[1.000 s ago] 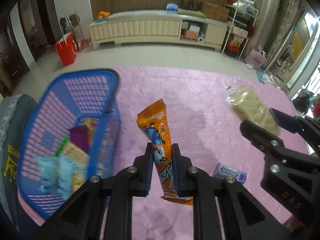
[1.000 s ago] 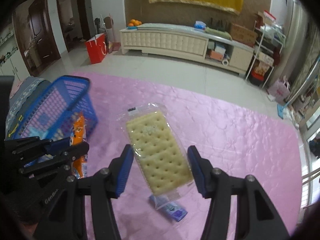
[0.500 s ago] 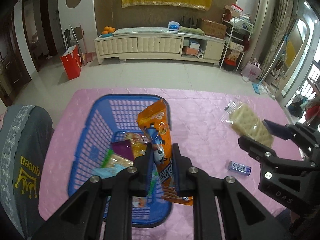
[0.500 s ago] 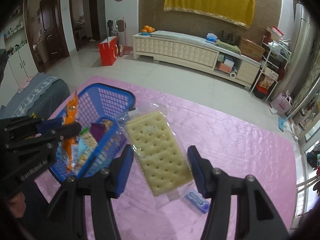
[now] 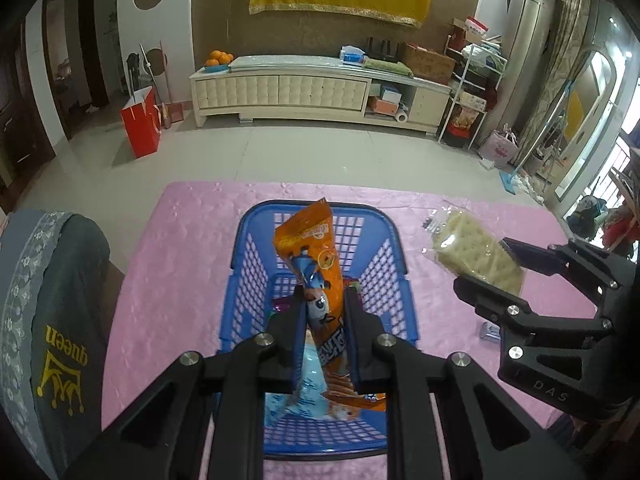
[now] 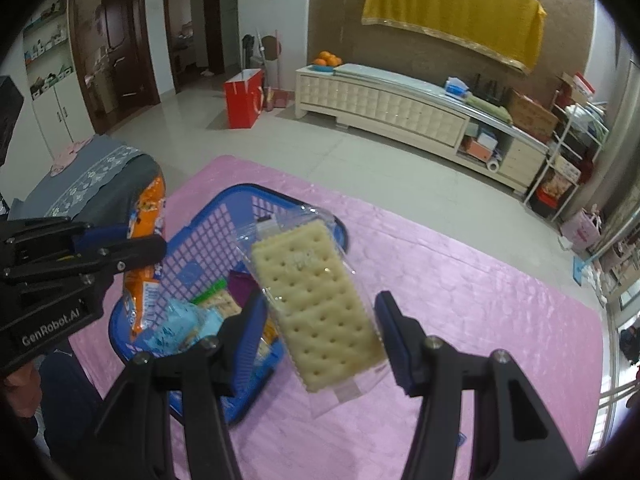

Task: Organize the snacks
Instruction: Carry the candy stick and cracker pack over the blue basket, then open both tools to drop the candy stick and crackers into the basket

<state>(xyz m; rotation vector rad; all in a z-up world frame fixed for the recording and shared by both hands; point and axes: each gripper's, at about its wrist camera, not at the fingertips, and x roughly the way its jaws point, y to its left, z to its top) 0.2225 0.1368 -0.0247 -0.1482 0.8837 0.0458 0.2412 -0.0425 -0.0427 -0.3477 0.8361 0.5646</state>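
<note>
My left gripper (image 5: pixel 325 312) is shut on an orange snack packet (image 5: pixel 316 264) and holds it upright over the blue basket (image 5: pixel 252 256). The basket stands on the pink tablecloth and holds several snacks (image 6: pixel 208 312). My right gripper (image 6: pixel 320 320) is shut on a clear-wrapped cracker pack (image 6: pixel 316 304), held in the air just right of the basket; the cracker pack also shows in the left wrist view (image 5: pixel 472 252). A small blue packet (image 5: pixel 490 330) lies on the cloth under the right gripper.
A pink cloth (image 6: pixel 460 280) covers the table. A grey chair back (image 5: pixel 52 308) with "queen" on it stands at the table's left edge. Beyond the table are tiled floor, a red bag (image 5: pixel 140 126) and a long white cabinet (image 5: pixel 320 92).
Both grippers have moved left with their packs. The orange packet went from over bare cloth to over the basket. The cracker pack now hangs beside the basket's right rim.
</note>
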